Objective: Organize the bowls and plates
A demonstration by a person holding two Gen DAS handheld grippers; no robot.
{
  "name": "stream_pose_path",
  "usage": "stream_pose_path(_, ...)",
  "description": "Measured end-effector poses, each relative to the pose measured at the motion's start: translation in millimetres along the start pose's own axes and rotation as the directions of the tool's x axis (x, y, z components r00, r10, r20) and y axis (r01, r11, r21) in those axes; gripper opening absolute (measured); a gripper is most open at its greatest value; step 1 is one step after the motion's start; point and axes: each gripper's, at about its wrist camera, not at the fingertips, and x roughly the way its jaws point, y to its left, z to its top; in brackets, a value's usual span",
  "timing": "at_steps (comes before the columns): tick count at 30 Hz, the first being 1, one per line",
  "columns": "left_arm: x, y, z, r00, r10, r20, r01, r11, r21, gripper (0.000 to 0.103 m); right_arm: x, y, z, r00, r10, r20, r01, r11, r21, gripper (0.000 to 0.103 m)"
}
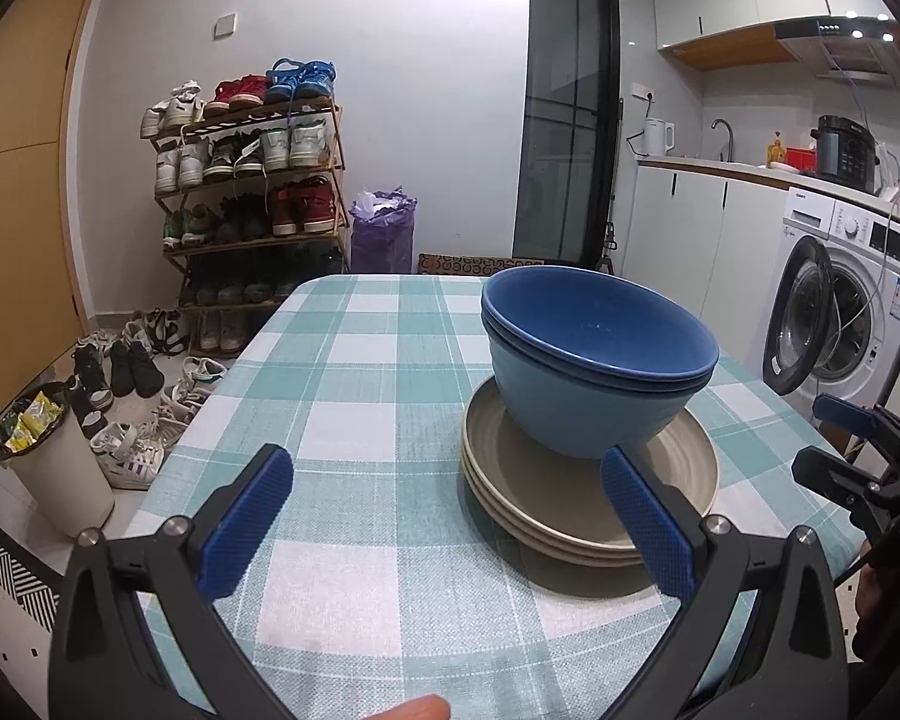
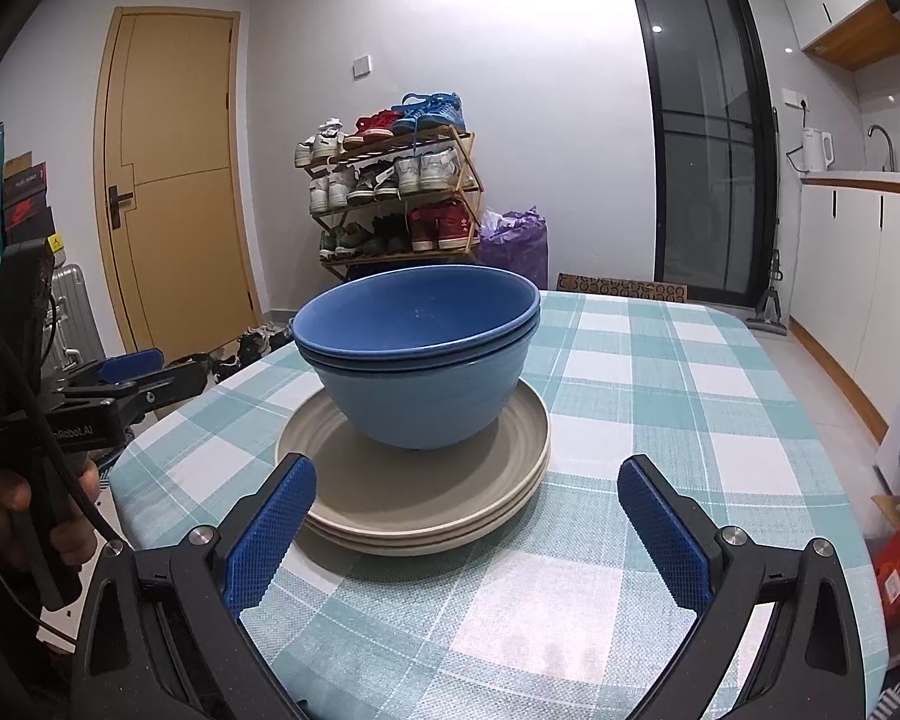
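Two blue bowls (image 2: 417,354) sat nested one inside the other on a stack of beige plates (image 2: 414,498), all in a single pile on the checked counter (image 2: 660,396), so the sorting looked finished or nearly so, with no other dishes in view. The right tool (image 2: 459,531) hung just before the plates with its jaws spread and holding nothing. The left tool (image 1: 447,525), likewise spread and empty, hung beside the plates, its right pad in front of their rim.

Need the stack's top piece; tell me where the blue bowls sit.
The two nested blue bowls sit atop the beige plates, centered in the right wrist view, on the checked tablecloth.
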Motion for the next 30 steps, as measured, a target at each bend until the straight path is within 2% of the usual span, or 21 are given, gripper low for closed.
stream_pose_path(14, -1.3, 4.9, -3.7, 1.0, 0.015, -0.001, -0.015, 1.0, -0.007, 0.103, 0.7, 7.0, -1.4, 1.0, 0.013, 0.004, -0.013, 1.0, -0.019, 0.102)
stream_pose_path(30, 1.0, 2.0, -5.8, 1.0, -0.001, -0.018, 0.001, 1.0, -0.006, 0.103, 0.7, 9.3, -2.6, 1.0, 0.015, 0.003, -0.015, 1.0, -0.023, 0.102)
